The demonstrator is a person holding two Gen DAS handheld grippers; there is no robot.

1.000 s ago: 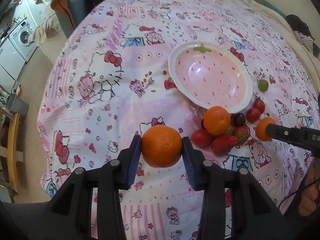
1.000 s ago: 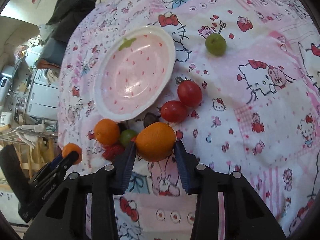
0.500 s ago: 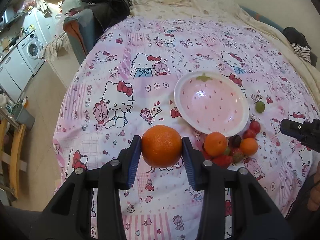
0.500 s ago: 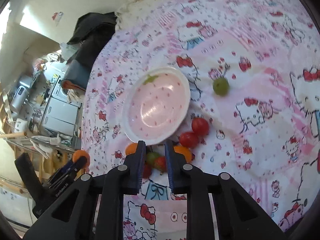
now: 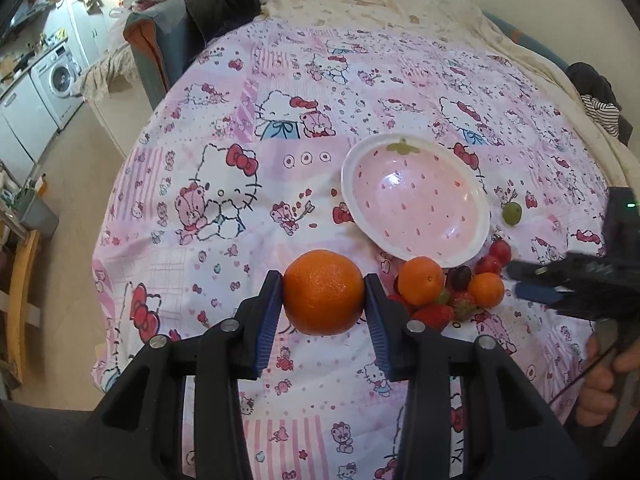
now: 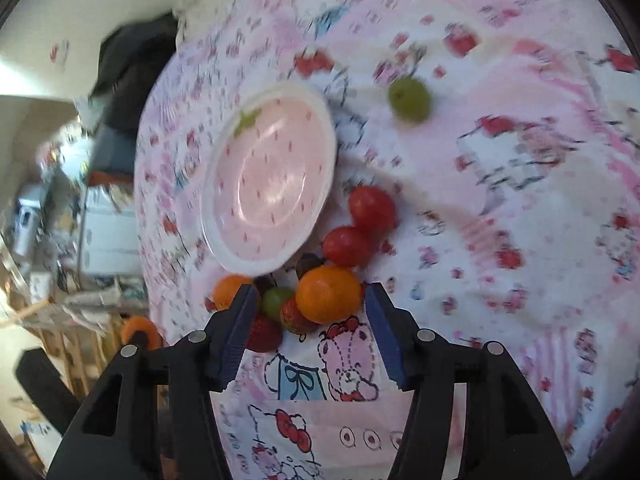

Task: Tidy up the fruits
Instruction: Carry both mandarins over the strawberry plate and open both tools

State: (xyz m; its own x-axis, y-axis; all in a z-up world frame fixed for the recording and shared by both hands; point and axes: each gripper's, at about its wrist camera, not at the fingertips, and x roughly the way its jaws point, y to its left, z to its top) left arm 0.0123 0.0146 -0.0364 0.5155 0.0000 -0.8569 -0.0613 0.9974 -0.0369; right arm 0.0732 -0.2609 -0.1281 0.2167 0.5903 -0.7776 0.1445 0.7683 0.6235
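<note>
Between the blue pads of the left gripper [image 5: 324,300] an orange [image 5: 323,292] is clamped, held above the patterned cloth [image 5: 224,184]. Beyond it to the right, the right gripper [image 6: 306,314] is spread wide around a small orange [image 6: 329,293] in the fruit pile, without visible contact. Just beyond the pile an empty pink bowl [image 6: 270,188] is seen, and farther right a green grape [image 6: 409,100] lies alone.

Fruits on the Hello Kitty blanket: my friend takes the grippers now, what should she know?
Left hand-held gripper: shut on a big orange, held above the blanket.
Right hand-held gripper: open, empty, jaws either side of a small orange in the fruit pile.
Strawberry bowl: no fruit in it yet.
Beside its rim: oranges, cherry tomatoes, strawberries, grapes. One green grape lies apart.
Left: all fruits still need putting in place.
</note>
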